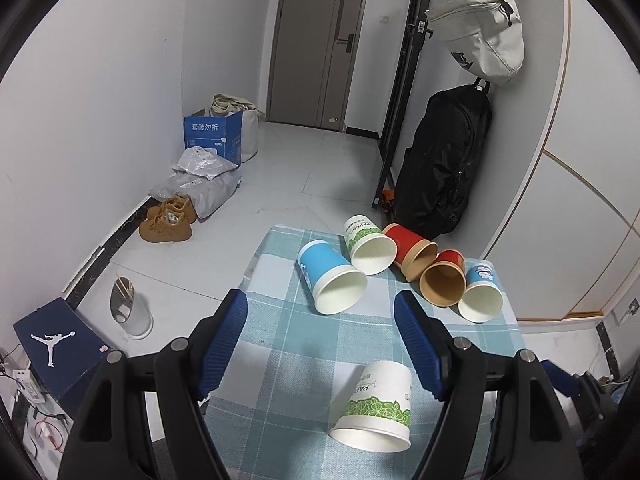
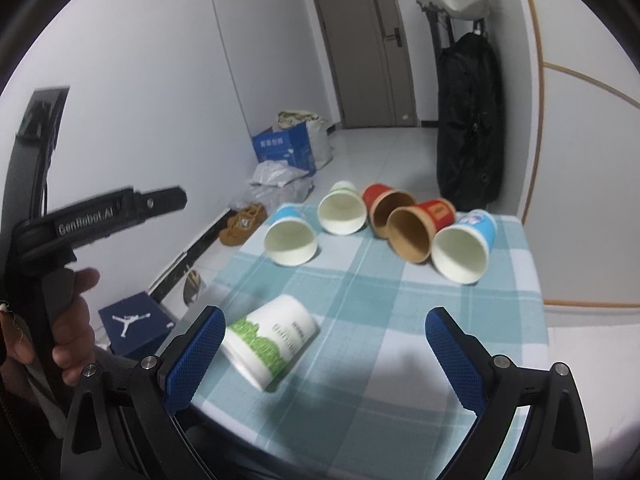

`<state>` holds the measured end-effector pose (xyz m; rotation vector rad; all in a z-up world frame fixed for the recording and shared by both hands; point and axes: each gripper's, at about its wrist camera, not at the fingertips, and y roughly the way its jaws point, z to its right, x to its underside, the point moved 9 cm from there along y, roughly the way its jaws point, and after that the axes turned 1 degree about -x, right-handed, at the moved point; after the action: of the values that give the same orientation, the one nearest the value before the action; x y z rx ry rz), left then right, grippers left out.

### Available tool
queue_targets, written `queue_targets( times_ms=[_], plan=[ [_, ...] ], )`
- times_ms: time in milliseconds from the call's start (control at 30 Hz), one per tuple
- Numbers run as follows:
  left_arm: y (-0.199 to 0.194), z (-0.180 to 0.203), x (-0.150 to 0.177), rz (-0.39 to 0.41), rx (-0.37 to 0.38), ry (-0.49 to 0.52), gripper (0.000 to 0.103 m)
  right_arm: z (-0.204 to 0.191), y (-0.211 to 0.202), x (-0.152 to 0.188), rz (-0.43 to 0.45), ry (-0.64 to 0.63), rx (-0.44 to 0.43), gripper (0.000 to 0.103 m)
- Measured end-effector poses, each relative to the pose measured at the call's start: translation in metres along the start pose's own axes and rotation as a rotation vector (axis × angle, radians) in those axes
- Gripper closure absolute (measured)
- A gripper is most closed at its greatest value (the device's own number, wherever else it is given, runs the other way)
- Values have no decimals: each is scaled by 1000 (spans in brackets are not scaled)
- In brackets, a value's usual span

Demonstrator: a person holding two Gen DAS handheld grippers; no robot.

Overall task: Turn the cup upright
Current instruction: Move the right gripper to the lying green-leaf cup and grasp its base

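Left wrist view, left gripper (image 1: 320,312): jaws are standing wide apart, gripping nothing, hovering over the checked tablecloth (image 1: 280,344).
Left wrist view, green-leaf cup (image 1: 376,408): it is lying tipped on the cloth below the gripper's blue pads (image 1: 224,344), mouth facing the camera, touching neither pad.
Left wrist view, row of cups: five more are lying on their sides beyond the green-leaf cup: a blue cup (image 1: 328,276), a second green-print cup (image 1: 368,246), two red cups (image 1: 412,252), and a small blue-and-white cup (image 1: 480,292).
Right wrist view, right gripper (image 2: 324,356): jaws are released and empty; the green-leaf cup (image 2: 268,344) is lying just beside the left-hand pad, slightly blurred.
Right wrist view, left hand (image 2: 68,328): it is holding the other gripper's handle, off to the side of the green-leaf cup.
Progress: no cup is standing upright yet, so the flip seems not begun; grasping, turning and setting down are all remaining.
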<state>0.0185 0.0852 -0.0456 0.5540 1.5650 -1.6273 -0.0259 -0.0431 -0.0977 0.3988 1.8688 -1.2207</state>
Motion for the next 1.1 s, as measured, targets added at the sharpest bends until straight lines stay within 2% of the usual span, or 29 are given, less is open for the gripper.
queue_targets(
  times_ms=[133,500,600,767,833,900,1100],
  plan=[
    [-1,-7,0,2,-10,-13,31,-11,8,7,-36,-7,-6,2],
    [6,-34,10,-79,-1,-128,31,-39,35,36,-97,-40,12,8],
    [7,-32,13,-95,2,-127,31,-44,44,42,-119,-68,28,15],
    [4,-34,10,-80,2,-121,31,-49,55,48,-141,-118,77,18],
    [4,-39,10,-85,6,-137,31,-50,57,50,-143,-159,118,26],
    [4,-45,9,-83,4,-160,31,-50,61,53,-159,-184,140,30],
    [5,-58,10,-97,4,-221,31,-46,68,58,-182,-192,169,49]
  ],
)
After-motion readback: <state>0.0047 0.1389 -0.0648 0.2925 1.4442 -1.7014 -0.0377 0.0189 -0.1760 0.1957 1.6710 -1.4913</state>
